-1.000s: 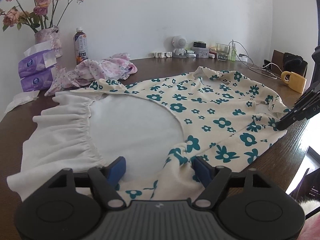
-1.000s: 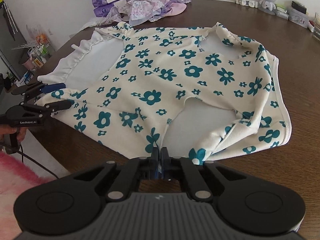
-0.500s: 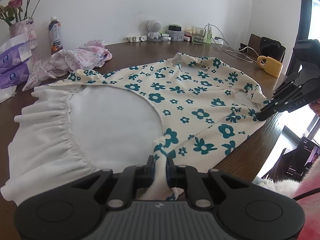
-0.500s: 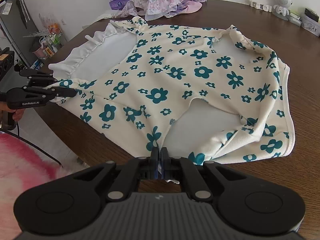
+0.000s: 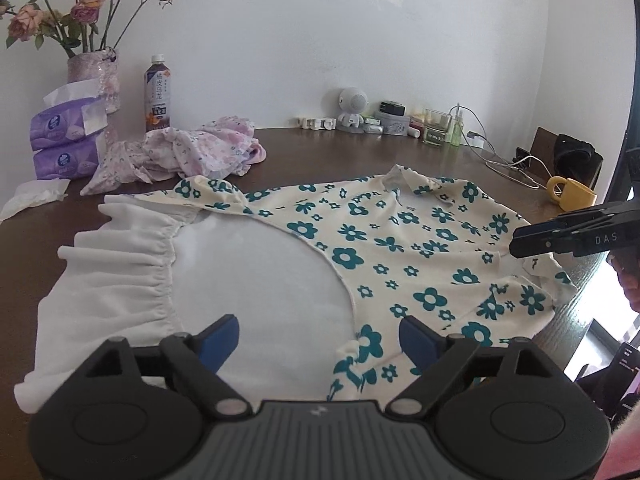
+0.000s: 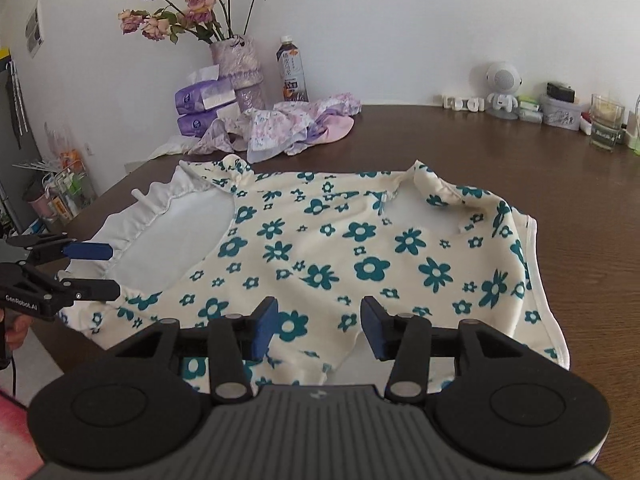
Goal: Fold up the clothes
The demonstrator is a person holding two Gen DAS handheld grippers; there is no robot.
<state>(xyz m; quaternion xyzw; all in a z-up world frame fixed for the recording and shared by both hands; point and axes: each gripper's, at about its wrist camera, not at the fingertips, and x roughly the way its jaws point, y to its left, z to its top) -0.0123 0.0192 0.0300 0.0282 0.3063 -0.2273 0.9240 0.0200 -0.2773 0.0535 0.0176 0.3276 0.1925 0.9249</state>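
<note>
Left wrist view: the left tool (image 5: 319, 336) hangs over the near edge of a cream garment with teal flowers (image 5: 400, 248), its blue-padded fingers (image 5: 219, 336) spread wide and holding nothing. The garment lies spread flat on the dark wooden surface (image 5: 360, 156), with a white lining and a gathered white ruffle (image 5: 116, 264) on the left side. At the right edge the right tool (image 5: 520, 240) reaches in just above the flowered cloth; from this angle I cannot tell how its jaws stand. Further back lie a crumpled pink floral garment (image 5: 188, 152), two stacked purple tissue packs (image 5: 66, 140), a drink bottle (image 5: 158, 94), a vase of dried roses (image 5: 94, 76), a small white robot figure (image 5: 352, 110) and a yellow mug (image 5: 570, 192).

Right wrist view: the right tool (image 6: 319, 332) sits over the near hem of the flowered garment (image 6: 360, 252), its jaws wide apart with nothing between them. The garment covers the middle of the surface (image 6: 480, 144), its ruffle (image 6: 132, 220) toward the left. At the left edge the left tool (image 6: 98, 270), in a person's hand (image 6: 16, 330), hovers by the garment's corner with its two fingers apart, one above the other. The pink floral garment (image 6: 288, 128), tissue packs (image 6: 204, 108), vase (image 6: 240, 68) and bottle (image 6: 292, 72) stand behind.
</note>
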